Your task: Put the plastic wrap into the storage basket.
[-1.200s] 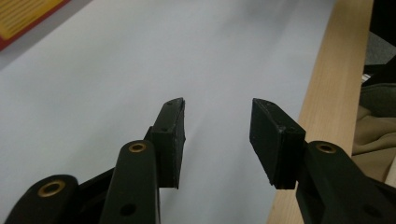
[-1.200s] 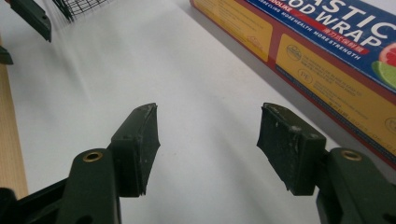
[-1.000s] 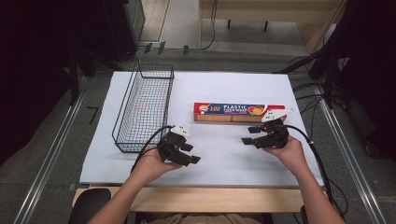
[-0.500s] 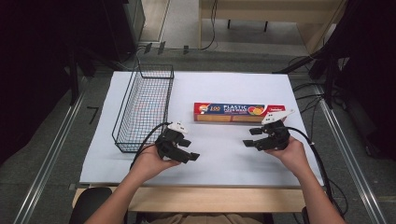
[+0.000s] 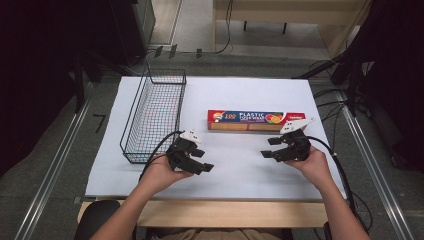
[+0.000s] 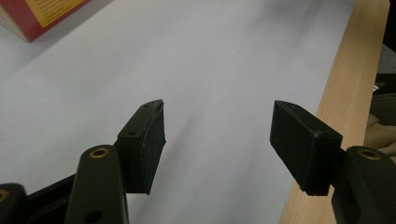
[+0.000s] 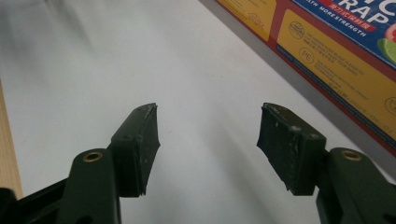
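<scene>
A long red box of plastic wrap lies flat on the white table cover, right of centre. My left gripper is held low near the front, between the basket and the box, open and empty. My right gripper is just in front of the box's right end, open with nothing between its jaws. The right gripper view shows its pads wide apart over bare cover, with the box at the upper right. In the left gripper view a corner of the box sits far off at the upper left.
A black wire basket stands empty on the left part of the cover. The table's wooden front edge runs close by my left gripper. Cables trail from both grippers toward the person's forearms.
Both hands have drifted slightly; the left gripper turned a little to the right and the right gripper shifted a bit left. The box and basket stay put.
</scene>
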The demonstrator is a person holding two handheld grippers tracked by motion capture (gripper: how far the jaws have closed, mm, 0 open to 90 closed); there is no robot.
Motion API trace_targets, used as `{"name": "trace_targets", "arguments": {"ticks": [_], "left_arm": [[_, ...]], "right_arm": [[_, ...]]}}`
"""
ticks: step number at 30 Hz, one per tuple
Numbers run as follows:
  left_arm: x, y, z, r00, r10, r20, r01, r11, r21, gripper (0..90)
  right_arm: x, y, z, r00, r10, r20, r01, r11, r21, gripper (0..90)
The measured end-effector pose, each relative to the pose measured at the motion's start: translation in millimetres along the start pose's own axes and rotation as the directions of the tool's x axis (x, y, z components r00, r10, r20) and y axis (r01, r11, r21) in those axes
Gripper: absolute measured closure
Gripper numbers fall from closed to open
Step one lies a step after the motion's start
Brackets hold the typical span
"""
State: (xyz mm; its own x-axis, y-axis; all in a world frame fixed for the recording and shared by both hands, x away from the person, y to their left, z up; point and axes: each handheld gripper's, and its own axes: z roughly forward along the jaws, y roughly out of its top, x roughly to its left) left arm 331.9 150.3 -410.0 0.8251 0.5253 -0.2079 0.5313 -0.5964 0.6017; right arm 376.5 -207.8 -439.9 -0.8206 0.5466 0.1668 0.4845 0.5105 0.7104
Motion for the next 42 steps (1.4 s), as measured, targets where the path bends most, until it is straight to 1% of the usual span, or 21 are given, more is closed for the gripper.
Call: {"name": "trace_targets", "arguments": {"ticks": [5, 13, 17, 20, 22, 25, 26, 27, 29, 30, 31, 33, 35, 36, 37, 41, 42], "left_arm": [[-0.3, -0.1, -0.1, 1.0000, -0.001, 0.001, 0.001, 1.0000, 0.000, 36.2], [-1.1, -0.4, 1.4, 1.0000, 0.009, -0.002, -0.009, 0.9999, 0.010, 36.1], [-0.6, -0.7, 1.6, 1.0000, 0.008, -0.003, -0.008, 0.9999, 0.011, 35.6], [-0.7, -0.5, 1.6, 0.9999, 0.011, -0.006, -0.011, 0.9999, 0.005, 34.8], [-2.1, 1.1, 1.2, 0.9999, 0.012, 0.006, -0.012, 0.9999, 0.006, 34.4], [-4.2, 2.4, 1.2, 0.9997, 0.025, 0.003, -0.025, 0.9997, 0.006, 34.1], [-4.2, 2.4, 1.2, 0.9997, 0.025, 0.003, -0.025, 0.9997, 0.006, 34.0], [-4.3, 2.4, 1.3, 0.9996, 0.025, 0.011, -0.025, 0.9997, 0.004, 34.0], [-4.2, 2.5, 1.1, 0.9997, 0.025, 0.007, -0.025, 0.9997, 0.008, 34.1], [-4.2, 2.5, 1.1, 0.9997, 0.025, 0.007, -0.025, 0.9997, 0.008, 34.1], [-4.2, 2.3, 1.1, 0.9996, 0.026, 0.011, -0.026, 0.9997, 0.006, 34.1], [-4.1, 2.3, 0.6, 0.9997, 0.020, 0.014, -0.021, 0.9998, 0.006, 34.2], [-2.6, 2.4, 0.4, 0.9998, 0.013, 0.016, -0.013, 0.9999, 0.006, 34.3], [-1.8, 2.4, 0.4, 0.9998, 0.011, 0.014, -0.011, 0.9999, 0.010, 34.4], [-1.4, 2.2, 0.5, 0.9998, 0.010, 0.016, -0.011, 0.9999, 0.013, 34.4], [-0.9, 1.7, 0.4, 0.9997, 0.012, 0.019, -0.012, 0.9999, 0.012, 34.4], [-1.1, 1.6, 0.5, 0.9997, 0.016, 0.020, -0.016, 0.9998, 0.007, 34.3]], "right_arm": [[-0.1, 0.1, -0.3, 1.0000, -0.006, -0.001, 0.006, 1.000, 0.003, 38.9], [0.7, 0.5, -0.9, 0.9999, -0.015, 0.002, 0.015, 1.000, 0.010, 38.9], [-0.5, 1.4, -1.6, 0.9998, -0.018, 0.007, 0.018, 1.000, 0.003, 38.9], [-4.2, 4.7, -6.0, 0.9995, -0.026, 0.020, 0.026, 1.000, -0.010, 38.9], [-7.9, 9.2, -9.5, 0.9985, -0.036, 0.040, 0.036, 0.999, -0.007, 38.5], [-12.7, 17.2, -16.5, 0.9980, -0.030, 0.056, 0.031, 0.999, -0.015, 38.5], [-12.7, 17.2, -16.5, 0.9980, -0.030, 0.056, 0.031, 0.999, -0.015, 38.5], [-16.7, 24.9, -20.0, 0.9977, -0.039, 0.055, 0.039, 0.999, -0.002, 37.8], [-21.5, 33.0, -22.0, 0.9976, -0.048, 0.050, 0.047, 0.999, 0.014, 36.9], [-21.5, 33.0, -22.0, 0.9976, -0.048, 0.050, 0.047, 0.999, 0.014, 36.9], [-26.3, 40.4, -22.8, 0.9954, -0.083, 0.048, 0.081, 0.996, 0.034, 34.9], [-31.6, 47.3, -21.7, 0.9926, -0.106, 0.058, 0.102, 0.992, 0.069, 30.4], [-37.1, 53.9, -19.7, 0.9943, -0.099, 0.041, 0.095, 0.991, 0.093, 28.8], [-39.2, 56.7, -19.1, 0.9940, -0.099, 0.046, 0.094, 0.990, 0.104, 27.7], [-41.7, 59.9, -18.6, 0.9934, -0.103, 0.051, 0.097, 0.989, 0.115, 26.7], [-52.0, 71.0, -18.1, 0.9913, -0.121, 0.052, 0.114, 0.986, 0.121, 26.9], [-54.2, 73.2, -17.1, 0.9896, -0.134, 0.052, 0.126, 0.983, 0.131, 27.0]]}}
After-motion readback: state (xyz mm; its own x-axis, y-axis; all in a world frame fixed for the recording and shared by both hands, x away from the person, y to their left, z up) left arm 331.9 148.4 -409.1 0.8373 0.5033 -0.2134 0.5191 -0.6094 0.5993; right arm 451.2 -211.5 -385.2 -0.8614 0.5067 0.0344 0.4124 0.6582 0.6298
